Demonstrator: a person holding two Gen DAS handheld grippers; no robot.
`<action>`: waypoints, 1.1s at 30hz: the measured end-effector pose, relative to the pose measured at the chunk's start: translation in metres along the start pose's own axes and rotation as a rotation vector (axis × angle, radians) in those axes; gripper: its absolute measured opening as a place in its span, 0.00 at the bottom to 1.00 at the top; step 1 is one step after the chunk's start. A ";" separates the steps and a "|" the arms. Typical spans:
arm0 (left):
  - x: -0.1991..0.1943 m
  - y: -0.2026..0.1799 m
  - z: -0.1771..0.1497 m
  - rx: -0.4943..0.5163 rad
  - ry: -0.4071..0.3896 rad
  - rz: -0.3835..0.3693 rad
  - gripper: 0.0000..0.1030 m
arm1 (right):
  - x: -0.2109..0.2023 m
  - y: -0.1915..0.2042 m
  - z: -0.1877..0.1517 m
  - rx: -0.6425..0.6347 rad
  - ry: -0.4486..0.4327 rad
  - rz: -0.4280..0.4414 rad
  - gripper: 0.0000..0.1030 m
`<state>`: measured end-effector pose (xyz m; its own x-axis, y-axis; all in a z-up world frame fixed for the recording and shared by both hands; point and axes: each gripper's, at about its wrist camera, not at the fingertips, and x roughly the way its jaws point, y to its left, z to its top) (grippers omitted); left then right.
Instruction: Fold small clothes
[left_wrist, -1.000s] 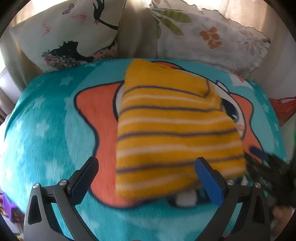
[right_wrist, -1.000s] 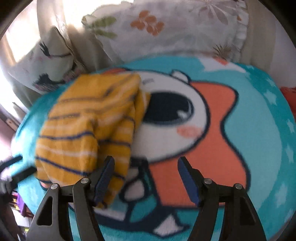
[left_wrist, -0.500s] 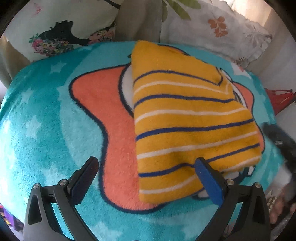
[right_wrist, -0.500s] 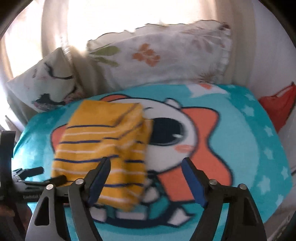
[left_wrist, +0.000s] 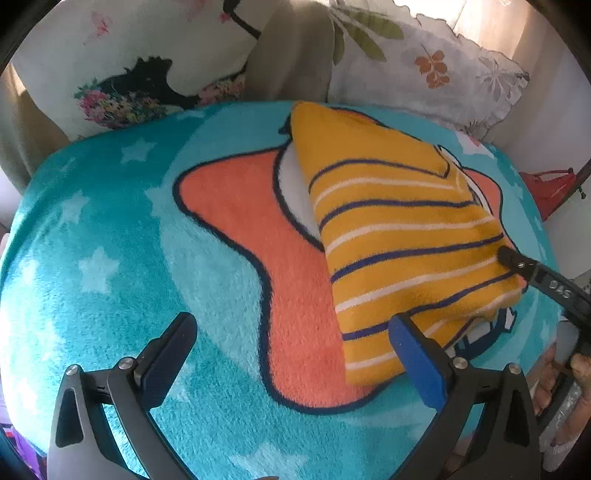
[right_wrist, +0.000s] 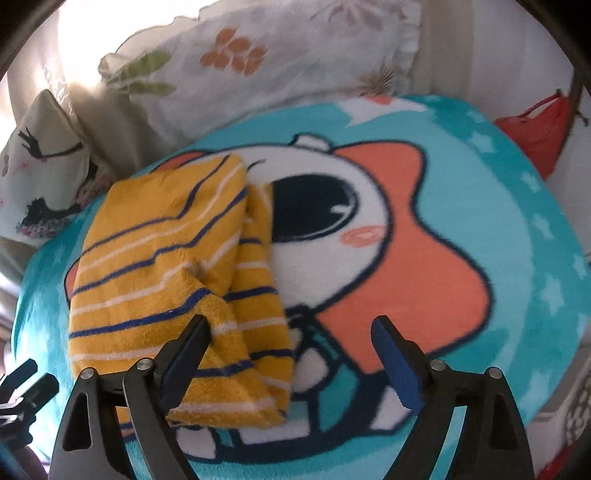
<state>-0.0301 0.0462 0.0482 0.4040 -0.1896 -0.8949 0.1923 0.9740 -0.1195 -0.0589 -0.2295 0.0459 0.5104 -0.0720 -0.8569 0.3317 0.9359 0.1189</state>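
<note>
On the teal plush blanket (left_wrist: 110, 258) with its orange cartoon star lies the folded yellow striped garment (left_wrist: 399, 236), two printed pillows (right_wrist: 258, 55) propped behind it. Left gripper (left_wrist: 291, 354) hovers wide, empty, one finger overlapping the cloth's near corner. Right gripper (right_wrist: 291, 347) is opening, nothing pinched; its left finger seems, through blur, to rest against the fold.

A home bedroom, judging by the bed's plush teal cartoon blanket (left_wrist: 110, 229), printed pillows (left_wrist: 155, 66) at its head, and a beige curtain (left_wrist: 291, 55) behind.
</note>
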 end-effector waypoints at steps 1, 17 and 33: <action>0.002 0.000 0.000 -0.001 0.007 -0.010 1.00 | -0.007 0.002 -0.002 0.000 -0.015 -0.019 0.88; -0.006 -0.050 -0.008 -0.019 0.009 0.018 1.00 | -0.028 0.012 -0.008 -0.145 -0.082 -0.004 0.88; -0.014 -0.124 -0.035 -0.116 -0.035 -0.083 1.00 | -0.041 -0.047 -0.029 -0.297 -0.067 0.021 0.89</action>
<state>-0.0906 -0.0676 0.0608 0.4222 -0.2722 -0.8647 0.1226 0.9622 -0.2430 -0.1185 -0.2602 0.0609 0.5689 -0.0646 -0.8198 0.0793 0.9966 -0.0235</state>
